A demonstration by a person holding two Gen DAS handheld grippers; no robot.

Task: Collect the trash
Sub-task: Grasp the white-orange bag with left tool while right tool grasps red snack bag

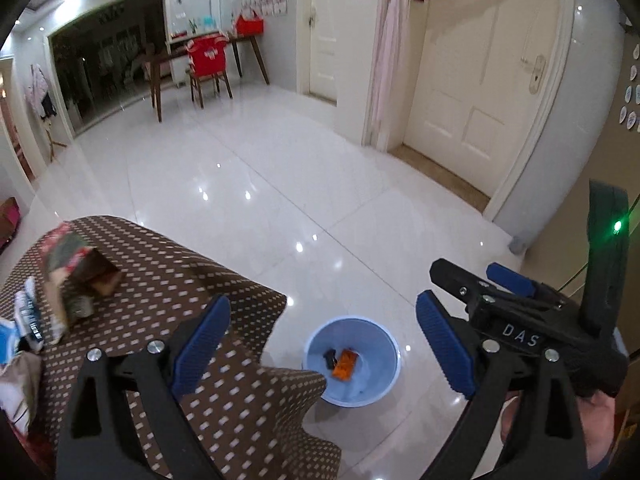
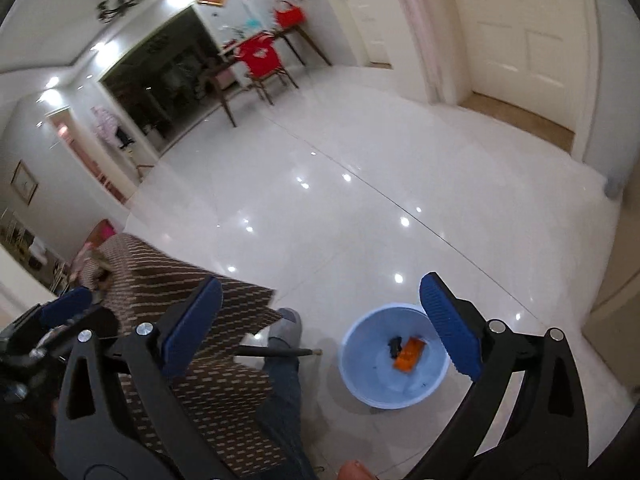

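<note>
Both the left gripper [image 1: 323, 344] and right gripper [image 2: 320, 328] have fingers spread, empty. The blue bin [image 1: 372, 394] on the floor holds an orange wrapper [image 1: 346, 364]; the dotted bench [image 1: 168, 280] beside it carries blurred, perhaps paper, litter [image 1: 70, 276].

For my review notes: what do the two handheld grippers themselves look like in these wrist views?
Both are matching black plastic tools. The left gripper and the right gripper each carry two angular black fingers with ribbed blue rubber pads and silver screws at the pivots. Seen from the left wrist view, the right gripper's body bears white letters "DAS" and a green indicator light.
</note>
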